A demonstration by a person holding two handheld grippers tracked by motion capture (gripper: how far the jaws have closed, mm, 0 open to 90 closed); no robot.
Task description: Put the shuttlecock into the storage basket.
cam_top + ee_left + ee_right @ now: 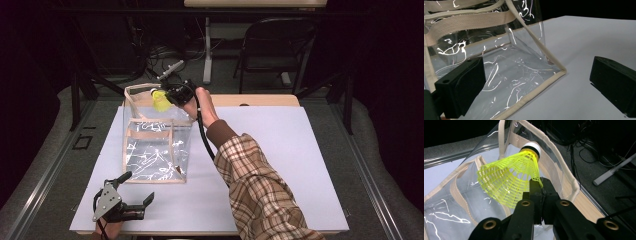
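A clear plastic tote bag (155,145) with beige trim and straps stands open on the white table (280,150). Above its far rim my right gripper (172,94) is shut on the skirt edge of a yellow shuttlecock (159,100). In the right gripper view the shuttlecock (509,180) hangs over the bag's mouth (474,195), its white cork tip pointing away. My left gripper (137,192) rests low at the table's near left edge, open and holding nothing. Its jaws frame the bag's bottom corner (560,71), the left jaw close against the plastic.
A folding chair (277,45) and a table leg (207,50) stand beyond the far edge, with cables on the floor. A wooden strip (255,100) runs along the table's far side. Bare white surface stretches to the right of the bag.
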